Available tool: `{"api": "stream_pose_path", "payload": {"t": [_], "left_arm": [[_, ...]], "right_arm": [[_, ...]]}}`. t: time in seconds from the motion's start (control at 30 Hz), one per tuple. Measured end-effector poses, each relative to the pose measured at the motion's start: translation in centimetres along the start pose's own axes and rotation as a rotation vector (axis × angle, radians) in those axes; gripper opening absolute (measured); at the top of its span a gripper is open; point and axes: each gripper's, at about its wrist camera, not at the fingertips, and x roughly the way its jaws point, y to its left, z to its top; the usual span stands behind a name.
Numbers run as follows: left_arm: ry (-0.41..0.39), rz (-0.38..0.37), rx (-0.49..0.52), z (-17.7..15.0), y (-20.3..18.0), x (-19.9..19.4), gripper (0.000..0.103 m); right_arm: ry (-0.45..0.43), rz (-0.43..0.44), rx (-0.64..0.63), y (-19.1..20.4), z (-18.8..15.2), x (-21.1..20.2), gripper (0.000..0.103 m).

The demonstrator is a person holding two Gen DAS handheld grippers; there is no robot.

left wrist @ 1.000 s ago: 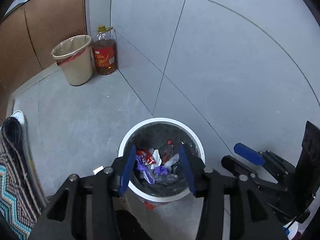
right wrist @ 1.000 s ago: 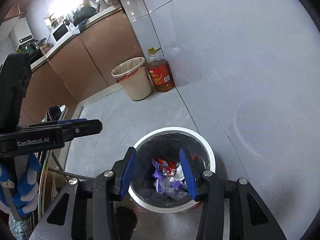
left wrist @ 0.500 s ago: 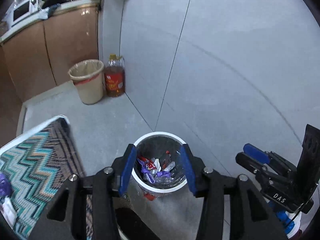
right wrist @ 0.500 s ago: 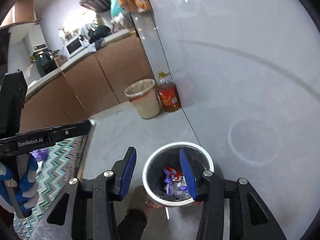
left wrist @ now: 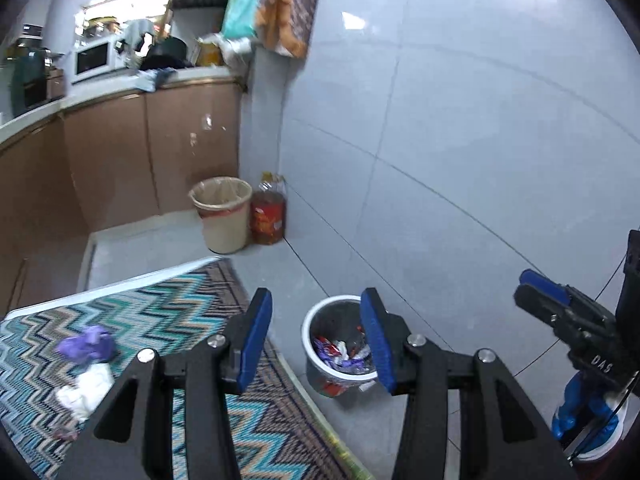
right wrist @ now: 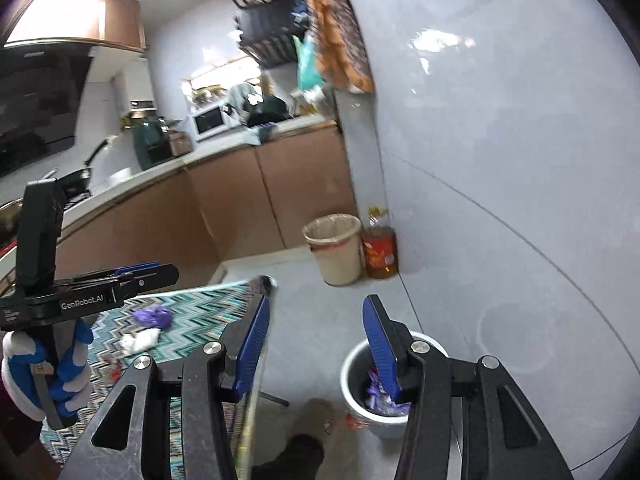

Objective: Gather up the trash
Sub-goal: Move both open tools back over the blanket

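Note:
A white-rimmed bin [left wrist: 320,376] stands on the grey floor by the wall, with several wrappers [left wrist: 340,354] inside. My left gripper [left wrist: 316,300] hangs high above it, open and empty. My right gripper [right wrist: 317,300] is also raised, its jaws opening with nothing between them; the bin [right wrist: 348,364] shows behind its right finger. On the zigzag-patterned cloth of the table [left wrist: 180,320] lie a purple wrapper [left wrist: 86,346] and a crumpled white tissue [left wrist: 86,394], left of both grippers. The same purple wrapper [right wrist: 154,316] and white tissue [right wrist: 140,340] appear in the right wrist view.
A beige lined bin [left wrist: 222,216] and an oil bottle [left wrist: 268,216] stand in the corner against brown cabinets [left wrist: 140,160]. A microwave [left wrist: 90,58] sits on the cluttered counter. A dark shoe [right wrist: 296,456] is on the floor near the bin. A blue-and-white gloved hand [right wrist: 48,376] holds the left gripper.
Both grippers have risen and tilted up away from the bin, which now looks smaller and lower. The patterned table with the purple wrapper and tissue has come into view.

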Motion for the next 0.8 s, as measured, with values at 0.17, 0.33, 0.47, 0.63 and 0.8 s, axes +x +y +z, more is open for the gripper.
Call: {"api": "stream_pose_path", "payload": {"t": [0.17,0.33,0.47,0.63,0.8], "left_arm": [[-0.051,0.049,-0.033,-1.3,3.4,-5.0,0.044],[-0.098,0.095,-0.056,-2.8,6.5,-9.3,0.044],[-0.124,0.127,-0.086,-3.9,9.1,-11.8,0.044],[-0.142,0.175,-0.125,-5.6,12.3,-14.3,0.044],[-0.117,0.255,-0.185,-7.3,16.5,-14.9,0.044]], "right_arm": [[-0.039,0.029,-0.054,3.6,0.6,-2.0,0.048],[-0.066,0.061,-0.095,6.5,0.9,-3.3,0.050],[-0.077,0.087,-0.126,8.8,0.9,-3.8,0.051],[-0.074,0.128,-0.159,11.6,0.6,-3.4,0.052],[-0.053,0.165,-0.177,13.4,0.1,-2.1,0.052]]}}
